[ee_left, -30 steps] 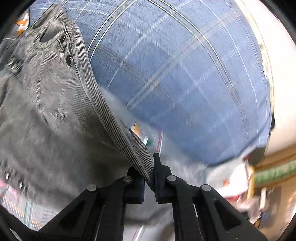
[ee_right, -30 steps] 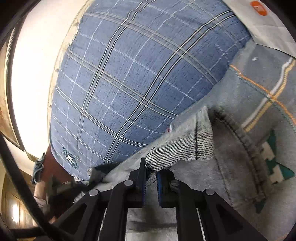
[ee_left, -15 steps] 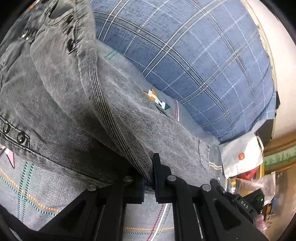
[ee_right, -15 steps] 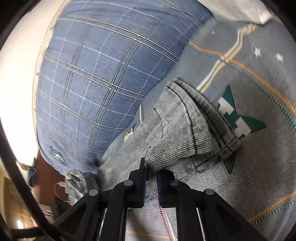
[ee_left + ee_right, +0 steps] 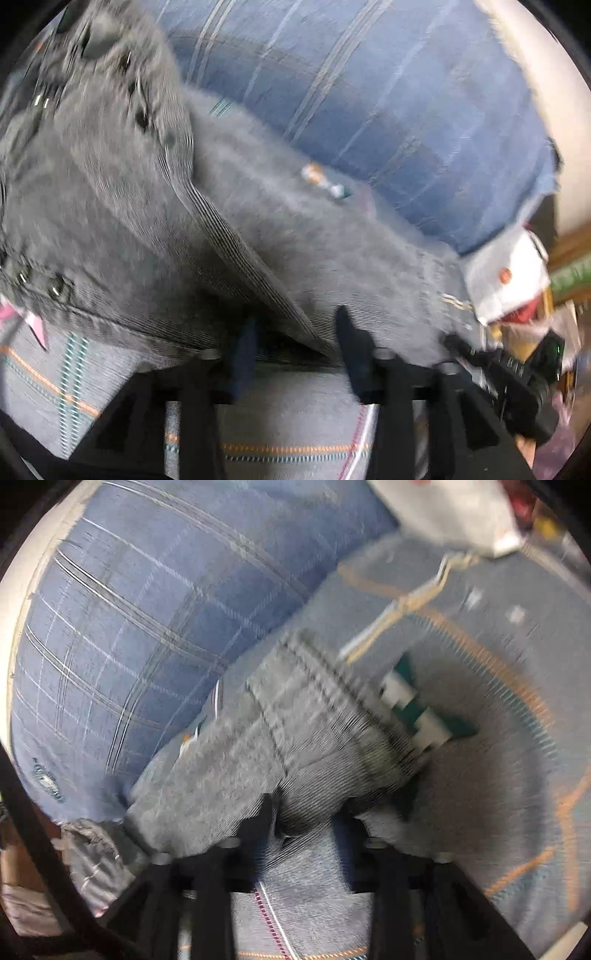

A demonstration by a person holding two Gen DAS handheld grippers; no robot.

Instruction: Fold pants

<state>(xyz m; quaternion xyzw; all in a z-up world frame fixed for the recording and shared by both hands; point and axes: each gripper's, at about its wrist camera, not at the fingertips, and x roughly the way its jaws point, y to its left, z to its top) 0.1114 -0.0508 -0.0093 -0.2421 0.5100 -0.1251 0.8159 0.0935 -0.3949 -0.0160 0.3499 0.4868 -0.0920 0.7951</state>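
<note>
a: where are the grey ribbed denim pants [image 5: 155,229]?

b: lying on the grey patterned blanket [image 5: 288,424], a folded edge between the left gripper [image 5: 291,343] jaws, which are opening, pads clear.

a: and the right gripper [image 5: 310,819]?

b: opening too; blurry, but the hem seems loose just ahead of it.
</note>
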